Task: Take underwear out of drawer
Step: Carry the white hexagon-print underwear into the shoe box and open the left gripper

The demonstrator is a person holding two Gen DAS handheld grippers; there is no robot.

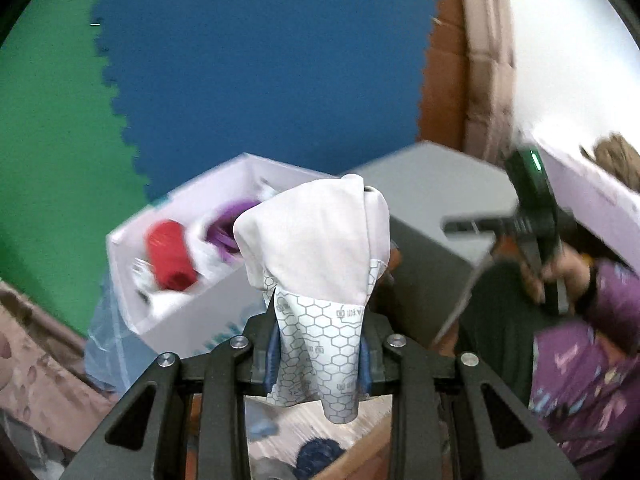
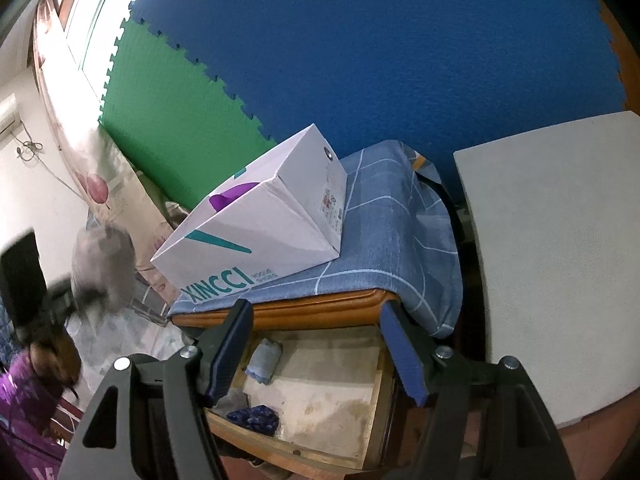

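Underwear clamped between left gripper pads, pale cloth with hexagon-print band, lifted clear above drawer. Right gripper spread wide, holding nothing, hovering over open drawer. Drawer floor mostly bare: light blue bundle at 10 o'clock, dark blue piece at 8 o'clock. White box sits on cloth-covered top at 12 o'clock. Step judged: extraction done, carry-away underway. Next: find set-down spot, then release; remaining pieces may need right gripper.
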